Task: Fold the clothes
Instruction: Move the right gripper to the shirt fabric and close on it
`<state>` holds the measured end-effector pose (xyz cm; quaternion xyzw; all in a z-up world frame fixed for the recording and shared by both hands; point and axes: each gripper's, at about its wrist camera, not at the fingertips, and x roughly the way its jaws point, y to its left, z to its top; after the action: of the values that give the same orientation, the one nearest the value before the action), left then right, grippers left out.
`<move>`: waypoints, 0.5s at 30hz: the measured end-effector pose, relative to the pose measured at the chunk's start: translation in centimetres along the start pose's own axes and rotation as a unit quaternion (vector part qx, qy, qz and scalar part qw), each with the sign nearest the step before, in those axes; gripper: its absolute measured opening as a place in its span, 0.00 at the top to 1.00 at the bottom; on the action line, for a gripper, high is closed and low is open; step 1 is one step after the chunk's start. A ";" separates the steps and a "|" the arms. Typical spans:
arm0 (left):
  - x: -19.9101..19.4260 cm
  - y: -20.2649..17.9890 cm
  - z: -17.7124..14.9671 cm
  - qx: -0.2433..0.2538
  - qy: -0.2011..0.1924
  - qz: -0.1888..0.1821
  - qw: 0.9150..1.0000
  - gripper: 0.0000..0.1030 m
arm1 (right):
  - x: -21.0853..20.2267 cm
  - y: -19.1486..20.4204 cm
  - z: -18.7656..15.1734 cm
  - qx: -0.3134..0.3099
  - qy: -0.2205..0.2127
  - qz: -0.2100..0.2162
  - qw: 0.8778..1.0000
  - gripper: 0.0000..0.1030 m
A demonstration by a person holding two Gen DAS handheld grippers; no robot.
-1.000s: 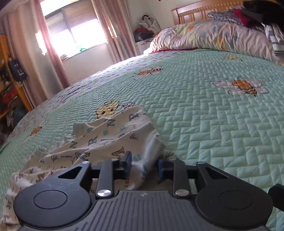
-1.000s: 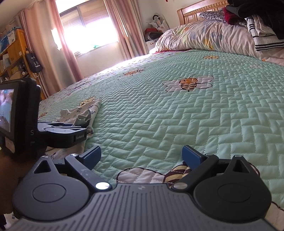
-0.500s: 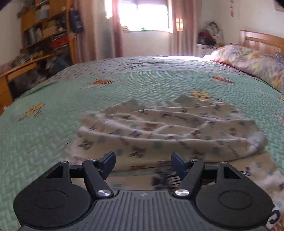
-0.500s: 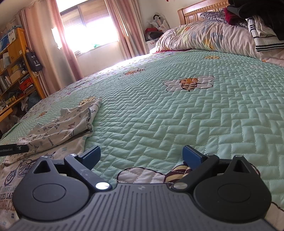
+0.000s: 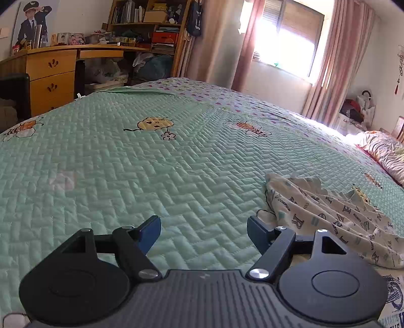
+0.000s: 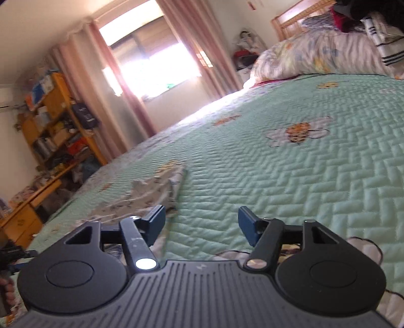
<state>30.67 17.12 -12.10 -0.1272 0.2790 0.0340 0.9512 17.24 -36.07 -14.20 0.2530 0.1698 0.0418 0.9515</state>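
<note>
A cream garment printed with letters lies crumpled on the green quilted bedspread, at the right of the left wrist view. My left gripper hovers over bare quilt just left of it, jaws opening, nothing between them. A second pale garment with blue print shows at the bottom right corner. In the right wrist view the lettered garment lies ahead to the left. My right gripper is low over the quilt, jaws closing with only quilt between them; its left finger overlaps the cloth's near edge.
A wooden desk and a bookshelf stand past the bed's far edge. A curtained window is behind. Pillows and piled clothes fill the headboard end. A hand shows at the left edge.
My left gripper let go of the lettered garment, opened wider and swung left onto bare quilt. My right gripper's jaws narrowed and its view tipped upward and rolled.
</note>
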 end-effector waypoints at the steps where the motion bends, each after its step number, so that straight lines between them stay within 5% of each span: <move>1: 0.2 0.8 -0.1 -0.003 -0.003 -0.009 1.000 0.24 | 0.5 0.9 1.0 -0.016 0.015 0.033 0.999 0.62; 4: 0.9 2.3 -1.3 -0.014 -0.012 -0.038 0.999 0.23 | 3.3 5.3 4.9 -0.089 0.054 0.123 0.987 0.67; 8: 2.0 3.4 -2.8 -0.052 -0.026 -0.070 0.996 0.18 | 10.3 12.5 9.2 -0.170 0.130 0.230 0.949 0.68; 12: 2.4 4.7 -3.0 -0.095 -0.030 -0.105 0.989 0.13 | 20.4 19.5 9.6 -0.236 0.235 0.267 0.904 0.68; 15: 2.8 4.6 -3.1 -0.097 -0.025 -0.112 0.989 0.10 | 28.4 23.3 7.0 -0.246 0.299 0.257 0.885 0.70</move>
<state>30.82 20.77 -17.16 -0.2488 0.2343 -0.0429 0.9388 46.44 -14.45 -5.52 0.0206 0.3591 0.3994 0.8433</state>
